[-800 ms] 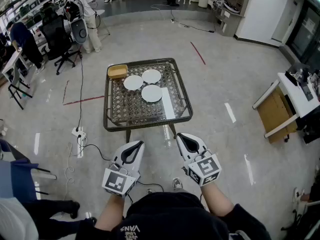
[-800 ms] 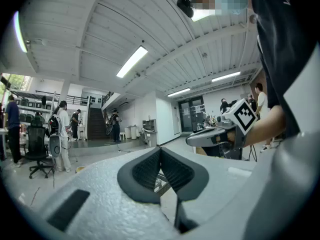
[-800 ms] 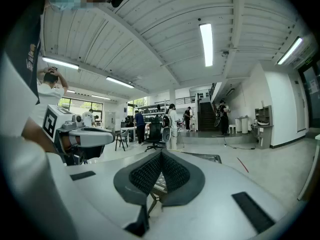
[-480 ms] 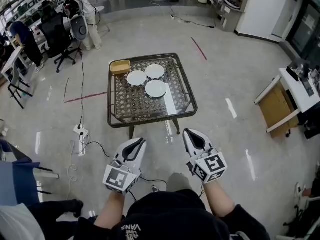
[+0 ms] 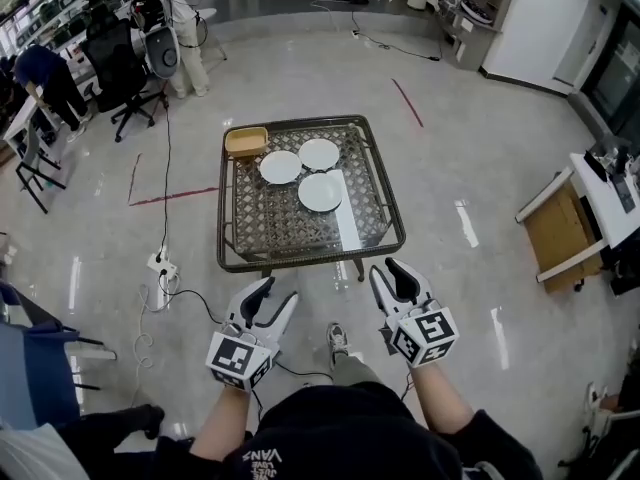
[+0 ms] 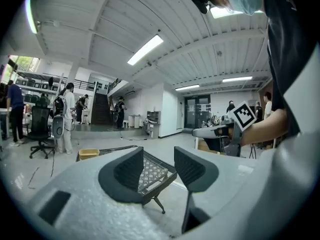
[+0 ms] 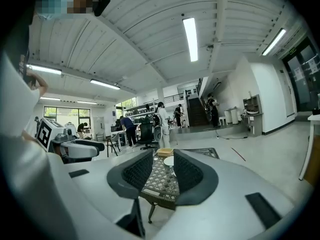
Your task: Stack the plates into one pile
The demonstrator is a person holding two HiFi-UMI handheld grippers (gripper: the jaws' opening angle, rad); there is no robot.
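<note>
Hovering short of the table (image 5: 300,265), the left gripper (image 5: 278,296) and right gripper (image 5: 392,273) are holding jaws apart and empty, presumably readying to grasp the unstacked plates (image 5: 321,191).

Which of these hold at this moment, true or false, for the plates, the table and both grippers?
1. Three white plates lie on the table, none on top of another. True.
2. The left gripper is closed on a plate. False: its jaws stand apart with nothing between them, short of the table's near edge.
3. A yellow container sits at the table's far left corner. True.
4. The right gripper hangs directly over the plates. False: it is at the table's near edge, well short of the plates, with its jaws apart and empty.
</note>
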